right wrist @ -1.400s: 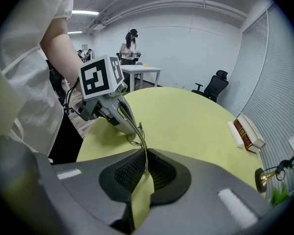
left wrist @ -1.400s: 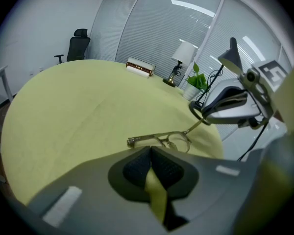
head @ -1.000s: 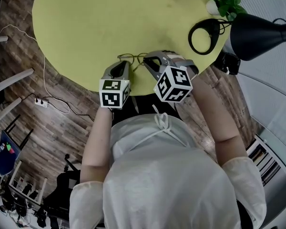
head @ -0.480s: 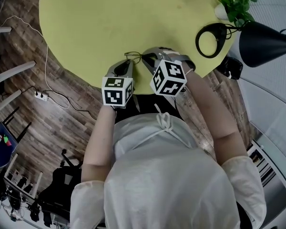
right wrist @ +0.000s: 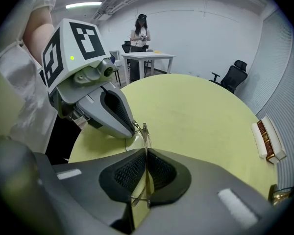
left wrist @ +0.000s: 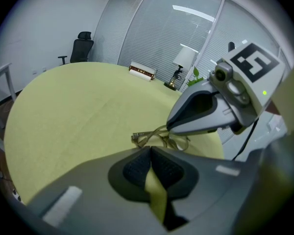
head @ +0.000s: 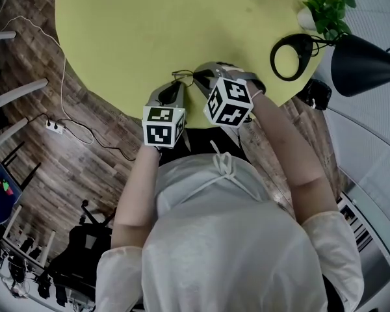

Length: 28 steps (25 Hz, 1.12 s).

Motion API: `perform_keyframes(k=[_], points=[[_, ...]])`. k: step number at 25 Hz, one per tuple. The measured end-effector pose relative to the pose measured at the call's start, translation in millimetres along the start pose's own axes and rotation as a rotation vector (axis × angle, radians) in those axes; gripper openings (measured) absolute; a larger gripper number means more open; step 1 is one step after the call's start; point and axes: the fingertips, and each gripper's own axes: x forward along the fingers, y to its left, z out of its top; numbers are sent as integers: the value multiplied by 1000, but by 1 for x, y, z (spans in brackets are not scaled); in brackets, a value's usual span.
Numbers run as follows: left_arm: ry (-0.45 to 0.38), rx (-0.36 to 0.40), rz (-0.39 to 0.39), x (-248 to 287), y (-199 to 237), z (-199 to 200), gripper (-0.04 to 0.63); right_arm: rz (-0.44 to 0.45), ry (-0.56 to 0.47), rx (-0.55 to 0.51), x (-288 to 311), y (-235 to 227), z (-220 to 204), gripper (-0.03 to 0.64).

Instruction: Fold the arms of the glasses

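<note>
Thin-framed glasses [head: 182,77] lie near the front edge of the round yellow-green table [head: 149,31]. My right gripper [head: 198,78] is shut on one thin arm [right wrist: 145,137], which runs straight between its pads [right wrist: 132,168]. Its jaws are opening slightly, with the arm still between them. My left gripper [head: 176,87] points at the glasses from the left with its jaws shut. In the left gripper view the frame [left wrist: 157,139] sits just beyond the tip of my left gripper [left wrist: 150,150], and nothing shows between its pads. Whether that tip touches the frame I cannot tell.
A black desk lamp [head: 364,54] with a ring base [head: 291,56] and a small plant [head: 328,12] stand at the table's right edge. A small box [right wrist: 267,138] lies on the far side. A cable and power strip [head: 55,127] lie on the wooden floor. A person [right wrist: 139,33] stands by a white table.
My right gripper has sunk a little and drawn closer to the left gripper, still at the glasses. The left gripper has hardly moved.
</note>
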Motion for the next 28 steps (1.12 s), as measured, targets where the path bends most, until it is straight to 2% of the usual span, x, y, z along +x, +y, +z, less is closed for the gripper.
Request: perform_keyframes(k=[11, 13, 15, 19, 21, 23, 28], points=[[18, -29, 20, -6, 4, -6, 6, 35, -17, 66, 0, -1, 4, 28], [15, -24, 21, -9, 4, -4, 6, 40, -35, 76, -2, 0, 6, 99], [6, -13, 21, -14, 4, 1, 6, 22, -57, 90, -6, -1, 9, 112], [-27, 14, 14, -28, 0, 15, 6, -62, -110, 135, -23, -8, 17, 103], [-57, 31, 5, -40, -3, 27, 6, -129, -146, 170, -38, -14, 22, 64], [-98, 52, -3, -55, -9, 42, 6, -208, -198, 231, -59, -19, 28, 3], [-234, 124, -19, -103, -24, 92, 6, -396, -345, 430, -118, -25, 40, 0]])
